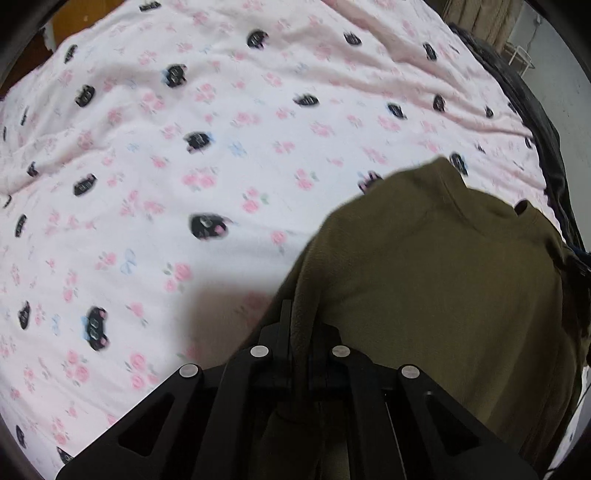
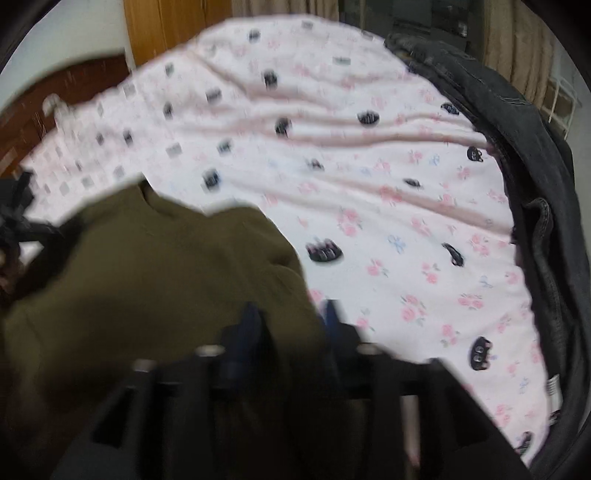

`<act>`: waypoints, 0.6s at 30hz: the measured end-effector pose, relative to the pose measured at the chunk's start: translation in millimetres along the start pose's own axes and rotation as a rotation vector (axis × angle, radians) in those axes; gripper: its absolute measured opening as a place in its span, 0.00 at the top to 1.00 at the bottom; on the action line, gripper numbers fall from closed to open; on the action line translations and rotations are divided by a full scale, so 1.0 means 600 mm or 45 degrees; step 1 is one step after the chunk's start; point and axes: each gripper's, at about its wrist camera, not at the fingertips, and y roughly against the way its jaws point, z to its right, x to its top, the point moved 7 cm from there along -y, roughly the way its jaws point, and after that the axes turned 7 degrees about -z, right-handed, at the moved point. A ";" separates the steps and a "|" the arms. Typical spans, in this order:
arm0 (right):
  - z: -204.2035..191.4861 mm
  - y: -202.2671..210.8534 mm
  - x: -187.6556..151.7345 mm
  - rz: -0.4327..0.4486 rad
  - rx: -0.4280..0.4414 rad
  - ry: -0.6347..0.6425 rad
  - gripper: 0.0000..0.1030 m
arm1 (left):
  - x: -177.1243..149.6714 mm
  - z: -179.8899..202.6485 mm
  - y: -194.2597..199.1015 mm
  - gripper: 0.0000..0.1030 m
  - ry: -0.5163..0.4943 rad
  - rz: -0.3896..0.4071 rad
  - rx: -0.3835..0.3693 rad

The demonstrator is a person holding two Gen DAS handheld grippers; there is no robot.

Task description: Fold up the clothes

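Note:
An olive-green fleece garment (image 1: 443, 277) lies on a pink flowered bed cover (image 1: 184, 147), low and to the right in the left wrist view. My left gripper (image 1: 299, 325) is shut on a bunched edge of it; the cloth hides the right finger. In the blurred right wrist view the same garment (image 2: 166, 277) fills the lower left. My right gripper (image 2: 291, 317) has its fingers apart, and the garment's edge runs between them. I cannot see the pads pressing the cloth.
A dark denim garment (image 2: 517, 129) lies along the right edge of the bed cover (image 2: 369, 184), also showing as a dark strip (image 1: 546, 155). Wooden furniture (image 2: 166, 29) and curtains stand beyond the bed. A white wire rack (image 2: 561, 103) is at far right.

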 end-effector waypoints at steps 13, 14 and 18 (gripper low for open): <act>-0.012 -0.092 0.012 -0.180 -0.010 0.063 0.96 | 0.030 -0.035 0.009 0.97 0.071 0.063 0.061; -0.015 -0.082 0.019 -0.133 -0.041 0.075 0.96 | 0.035 -0.038 0.014 0.97 0.090 0.081 0.059; -0.012 -0.048 0.051 0.008 -0.165 0.071 0.96 | 0.067 -0.035 0.037 0.97 0.076 0.176 0.083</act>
